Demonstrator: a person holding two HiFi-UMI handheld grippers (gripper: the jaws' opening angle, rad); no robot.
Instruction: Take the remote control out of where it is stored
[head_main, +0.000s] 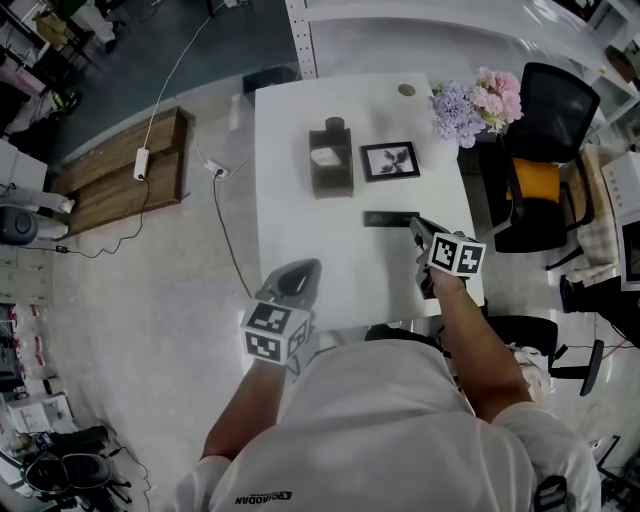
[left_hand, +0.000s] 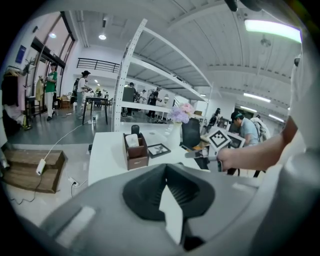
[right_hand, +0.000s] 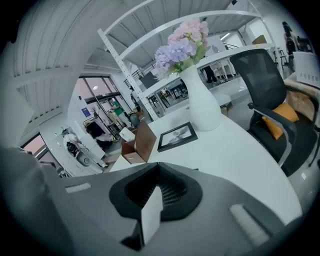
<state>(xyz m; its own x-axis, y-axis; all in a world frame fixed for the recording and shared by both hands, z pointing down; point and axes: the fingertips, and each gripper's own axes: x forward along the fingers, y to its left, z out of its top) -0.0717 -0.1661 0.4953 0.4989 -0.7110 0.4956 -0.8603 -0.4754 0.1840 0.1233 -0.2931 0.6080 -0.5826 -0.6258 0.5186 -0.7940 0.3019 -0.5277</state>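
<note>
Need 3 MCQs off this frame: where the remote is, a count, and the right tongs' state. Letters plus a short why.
1. Where is the remote?
A) in a drawer
B) flat on the white table
C) on the floor

2. How many picture frames stand on the table?
A) one
B) two
C) three

3. What state are the right tongs in?
A) wide open
B) shut on a flower stem
C) shut, nothing between

Key:
1 B: the head view shows it lying on the tabletop, beside the frame.
2 A: only a single black frame shows.
3 C: the right gripper view shows the jaws together and empty.
</note>
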